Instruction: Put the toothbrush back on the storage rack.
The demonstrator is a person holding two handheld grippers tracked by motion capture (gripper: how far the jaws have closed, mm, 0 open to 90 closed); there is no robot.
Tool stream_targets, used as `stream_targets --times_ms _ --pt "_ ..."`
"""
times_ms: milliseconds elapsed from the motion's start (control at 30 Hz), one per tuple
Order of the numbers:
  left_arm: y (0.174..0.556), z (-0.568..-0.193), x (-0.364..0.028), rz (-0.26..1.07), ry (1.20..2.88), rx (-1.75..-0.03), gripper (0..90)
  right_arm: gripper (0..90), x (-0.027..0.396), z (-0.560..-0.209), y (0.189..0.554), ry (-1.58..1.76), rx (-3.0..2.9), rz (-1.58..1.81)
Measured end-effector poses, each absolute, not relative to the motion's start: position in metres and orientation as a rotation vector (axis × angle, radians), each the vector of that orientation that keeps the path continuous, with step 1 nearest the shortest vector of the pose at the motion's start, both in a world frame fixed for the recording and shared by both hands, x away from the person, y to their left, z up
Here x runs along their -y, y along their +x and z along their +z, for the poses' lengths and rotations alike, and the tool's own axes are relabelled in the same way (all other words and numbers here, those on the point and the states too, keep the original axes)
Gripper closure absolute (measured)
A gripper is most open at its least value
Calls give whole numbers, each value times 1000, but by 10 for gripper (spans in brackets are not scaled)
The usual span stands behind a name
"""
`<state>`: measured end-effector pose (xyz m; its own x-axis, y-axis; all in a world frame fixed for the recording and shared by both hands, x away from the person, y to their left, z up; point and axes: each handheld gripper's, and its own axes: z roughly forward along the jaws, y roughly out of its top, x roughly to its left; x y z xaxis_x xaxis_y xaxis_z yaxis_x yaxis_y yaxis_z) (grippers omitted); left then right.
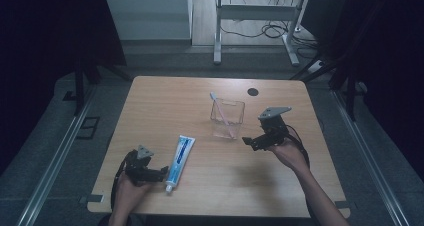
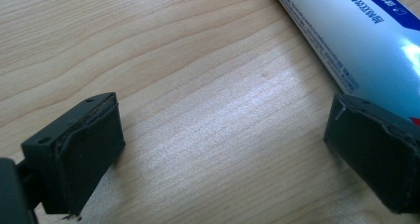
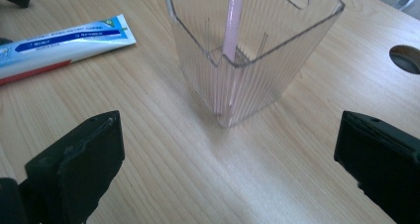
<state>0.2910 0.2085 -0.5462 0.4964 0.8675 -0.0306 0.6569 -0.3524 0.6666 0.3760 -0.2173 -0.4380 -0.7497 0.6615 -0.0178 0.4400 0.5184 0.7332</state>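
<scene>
A blue and white toothpaste tube [image 1: 179, 157] lies flat on the wooden table [image 1: 160, 106], cap toward the front edge. My left gripper [image 1: 159, 174] rests low beside the cap end, open, with bare wood between its jaws; the tube [image 2: 366, 40] runs just past its right jaw. A clear ribbed plastic cup [image 1: 227, 118] stands upright mid-table with a pink toothbrush [image 1: 220, 110] leaning inside. My right gripper [image 1: 248, 142] hovers just right of the cup, open and holding nothing. The cup [image 3: 247, 60] and the toothbrush [image 3: 231, 26] stand ahead of its jaws, with the tube [image 3: 59, 45] farther left.
A round dark cable hole [image 1: 253, 91] sits near the table's far edge, also seen as the hole [image 3: 406, 58]. Metal rails [image 1: 55, 156] run along both sides of the table. A white desk frame [image 1: 255, 21] and cables lie on the floor behind.
</scene>
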Motion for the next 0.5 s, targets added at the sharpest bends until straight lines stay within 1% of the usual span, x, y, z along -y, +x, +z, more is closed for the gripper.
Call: stream_targets --times_ms 500 --pt "291 -546 -209 440 2121 -1246 17 0 237 -454 355 941 -2457 1056"
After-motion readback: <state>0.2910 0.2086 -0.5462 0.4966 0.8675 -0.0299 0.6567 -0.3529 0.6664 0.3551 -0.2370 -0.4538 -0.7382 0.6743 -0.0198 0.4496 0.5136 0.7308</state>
